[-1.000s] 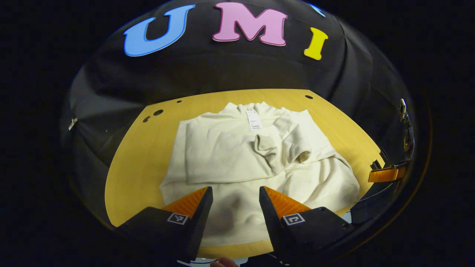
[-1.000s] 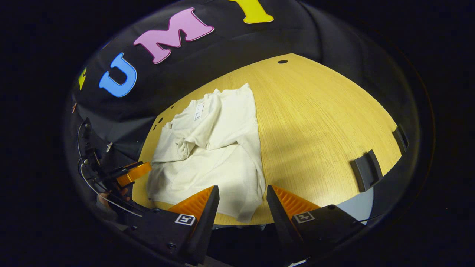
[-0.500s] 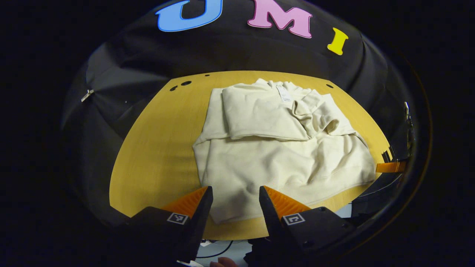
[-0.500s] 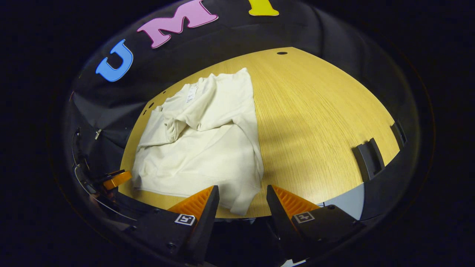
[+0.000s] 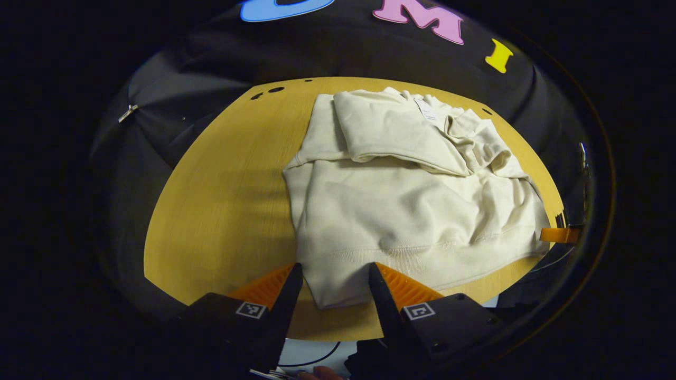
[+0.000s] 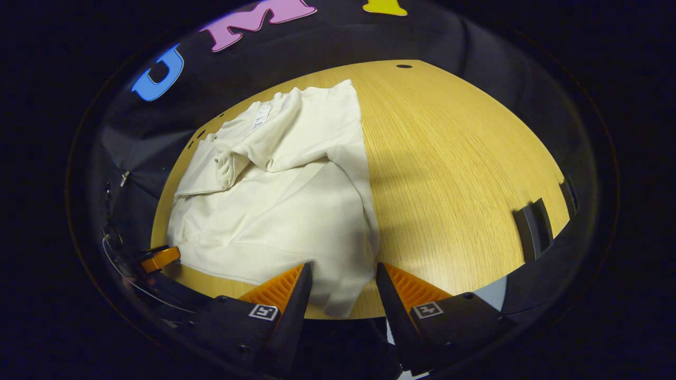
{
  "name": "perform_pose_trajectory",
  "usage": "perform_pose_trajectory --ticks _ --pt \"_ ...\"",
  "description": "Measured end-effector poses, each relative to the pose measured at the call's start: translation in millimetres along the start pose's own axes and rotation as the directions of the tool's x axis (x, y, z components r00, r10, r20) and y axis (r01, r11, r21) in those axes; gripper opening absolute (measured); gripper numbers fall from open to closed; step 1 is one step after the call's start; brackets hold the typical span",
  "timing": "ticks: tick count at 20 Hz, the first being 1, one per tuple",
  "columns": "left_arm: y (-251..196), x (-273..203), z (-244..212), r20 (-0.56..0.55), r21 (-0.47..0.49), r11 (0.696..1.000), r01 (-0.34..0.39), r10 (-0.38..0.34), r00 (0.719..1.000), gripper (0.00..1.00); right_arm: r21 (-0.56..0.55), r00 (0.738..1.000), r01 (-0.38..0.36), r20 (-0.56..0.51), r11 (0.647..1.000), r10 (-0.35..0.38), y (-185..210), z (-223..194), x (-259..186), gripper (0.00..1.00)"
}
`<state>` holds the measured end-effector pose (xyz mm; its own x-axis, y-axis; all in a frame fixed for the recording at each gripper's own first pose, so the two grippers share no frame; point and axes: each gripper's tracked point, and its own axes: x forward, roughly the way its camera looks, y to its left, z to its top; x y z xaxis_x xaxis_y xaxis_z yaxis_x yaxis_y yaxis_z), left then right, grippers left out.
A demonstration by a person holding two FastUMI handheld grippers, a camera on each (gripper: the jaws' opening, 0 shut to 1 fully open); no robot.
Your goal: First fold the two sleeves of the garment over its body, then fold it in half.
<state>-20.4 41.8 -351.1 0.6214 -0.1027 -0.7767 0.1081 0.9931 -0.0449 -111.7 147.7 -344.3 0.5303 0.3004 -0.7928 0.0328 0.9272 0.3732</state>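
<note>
Over the garment's [image 5: 412, 211] near hem on the worktop [image 5: 222, 200], left gripper [image 5: 330, 282] and right gripper [image 6: 342, 282], jaws open, gripping nothing, bracketing opposite corners; sleeves folded across its chest, seemingly poised for the halving fold.

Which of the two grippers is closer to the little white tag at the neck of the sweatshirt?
Hard to call. The left gripper and right gripper each straddle a hem corner of the sweatshirt, opposite the tag.

Garment [image 5: 401, 211] lies on table [image 5: 222, 190], sleeves [image 5: 401, 137] folded over its body.
</note>
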Motion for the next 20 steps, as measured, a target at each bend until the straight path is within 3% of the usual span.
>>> perform_pose_trajectory --ticks 3,5,6,7,9,10,13,20 --pt "-3 2 1 -0.026 0.025 1.0 -0.004 0.005 1.0 0.82 -0.157 0.997 0.069 -0.034 0.985 -0.075 1 -2 6 0.77" --pt "-8 1 2 -0.026 0.046 0.999 0.012 -0.01 1.0 0.82 -0.234 0.997 0.075 -0.012 0.969 -0.08 13 -1 6 0.78" --pt "-15 2 2 -0.016 0.075 0.997 0.036 -0.035 0.999 0.74 -0.226 0.997 0.075 0.01 0.971 -0.074 17 -2 9 0.76" --pt "-22 3 2 0.001 0.108 0.992 0.066 -0.067 0.998 0.65 -0.209 0.999 0.048 0.024 0.977 -0.044 26 -4 10 0.47" --pt "-29 5 9 0.036 0.158 0.986 0.05 -0.057 0.998 0.12 -0.212 0.999 0.04 0.032 0.976 -0.034 29 -4 11 0.21" --pt "-28 6 9 0.033 0.155 0.988 0.029 -0.035 0.999 0.07 -0.204 0.999 0.023 0.03 0.979 -0.018 32 -4 13 0.14" --pt "-31 3 17 0.038 0.045 0.997 0.061 -0.063 0.997 0.06 -0.151 1.0 -0.014 0.024 0.988 0.018 31 1 5 0.07" --pt "-25 -34 50 0.111 0.02 0.995 0.1 -0.102 0.989 0.06 -0.053 0.981 -0.088 0.169 0.995 0.096 48 53 -34 0.07"
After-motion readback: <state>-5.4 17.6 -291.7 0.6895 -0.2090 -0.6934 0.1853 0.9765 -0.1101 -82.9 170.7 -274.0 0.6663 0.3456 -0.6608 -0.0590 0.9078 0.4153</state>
